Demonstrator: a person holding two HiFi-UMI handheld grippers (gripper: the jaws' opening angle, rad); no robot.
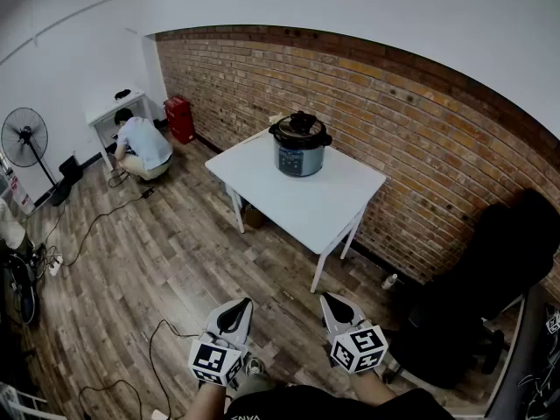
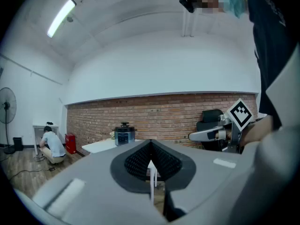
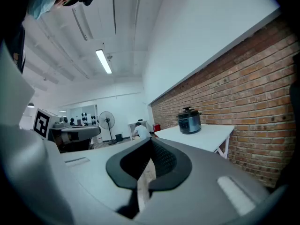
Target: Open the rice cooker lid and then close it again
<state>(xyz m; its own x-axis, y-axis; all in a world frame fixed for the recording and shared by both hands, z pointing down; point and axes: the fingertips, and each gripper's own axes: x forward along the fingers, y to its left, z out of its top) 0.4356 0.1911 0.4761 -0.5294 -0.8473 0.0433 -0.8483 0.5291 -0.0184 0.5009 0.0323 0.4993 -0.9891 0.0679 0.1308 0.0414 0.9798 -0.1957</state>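
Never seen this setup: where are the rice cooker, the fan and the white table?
rice cooker [image 1: 300, 157], head view, its front wall.
fan [image 1: 24, 136], head view, its round cage.
white table [image 1: 325, 205], head view, bare top.

Rice cooker [image 1: 300, 150] panel too small

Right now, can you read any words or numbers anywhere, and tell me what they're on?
Rice cooker: the print on its front panel is too small to read.
Left gripper and right gripper: their cubes carry black-and-white squares only, no words.
Dark shirt: white letters at the head view's bottom edge, cut off and too small to read.
No other print shows.
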